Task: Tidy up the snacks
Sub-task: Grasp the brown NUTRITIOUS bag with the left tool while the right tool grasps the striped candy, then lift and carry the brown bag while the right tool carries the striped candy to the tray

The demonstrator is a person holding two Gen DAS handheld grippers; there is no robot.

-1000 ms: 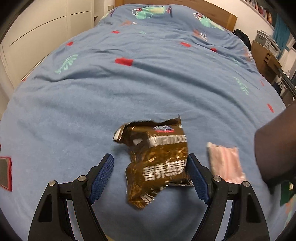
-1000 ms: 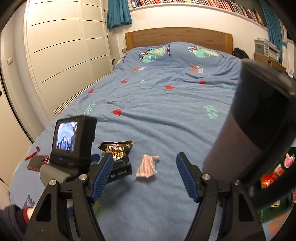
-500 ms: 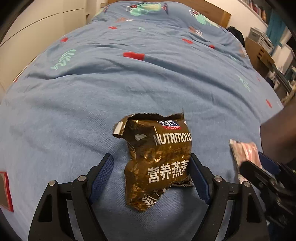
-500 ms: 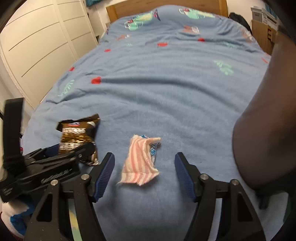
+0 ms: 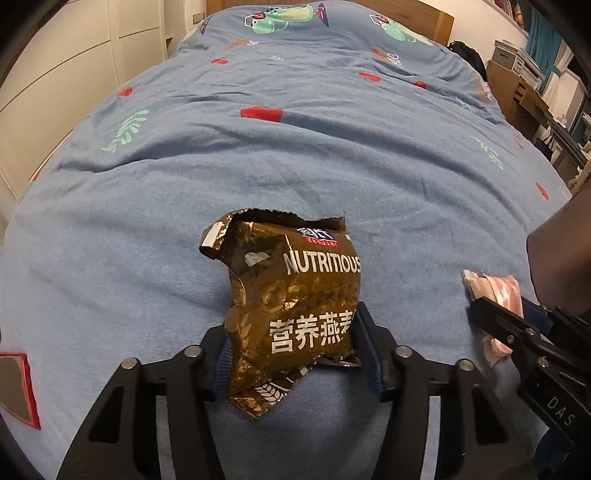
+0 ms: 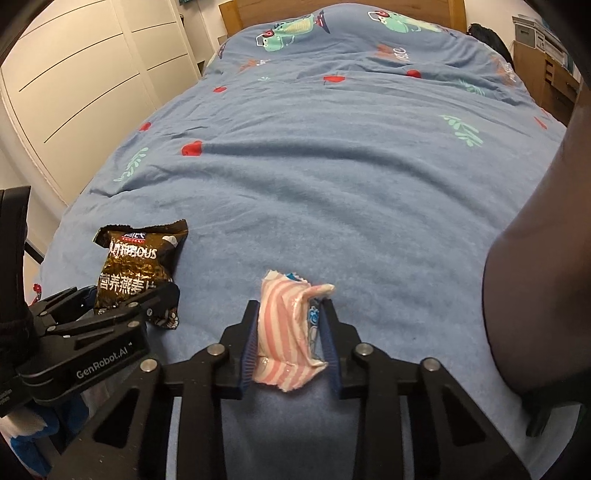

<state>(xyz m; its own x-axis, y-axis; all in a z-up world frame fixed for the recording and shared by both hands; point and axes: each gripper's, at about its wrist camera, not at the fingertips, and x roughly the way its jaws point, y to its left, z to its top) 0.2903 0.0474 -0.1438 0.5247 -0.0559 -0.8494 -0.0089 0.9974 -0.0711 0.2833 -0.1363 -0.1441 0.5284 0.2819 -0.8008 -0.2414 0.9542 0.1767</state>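
A brown foil snack packet (image 5: 295,314) marked NUTRITIOUS lies on the blue bedspread (image 5: 295,147). My left gripper (image 5: 291,350) is shut on its lower half. It also shows in the right wrist view (image 6: 136,269), with the left gripper (image 6: 125,299) around it. A pink-and-white striped snack packet (image 6: 288,332) lies to its right. My right gripper (image 6: 290,332) is shut on it, the blue pads pressing both sides. The striped packet also shows at the right edge of the left wrist view (image 5: 495,295), partly hidden by the right gripper (image 5: 517,328).
The bed's wooden headboard (image 6: 340,11) is at the far end. White wardrobe doors (image 6: 74,92) stand along the left. A wooden desk (image 5: 524,99) stands at the right. A large dark object (image 6: 543,277) fills the right side of the right wrist view.
Both grippers have closed from wide open onto their packets. The left closed on the brown packet, the right moved down and forward, then closed on the striped packet.
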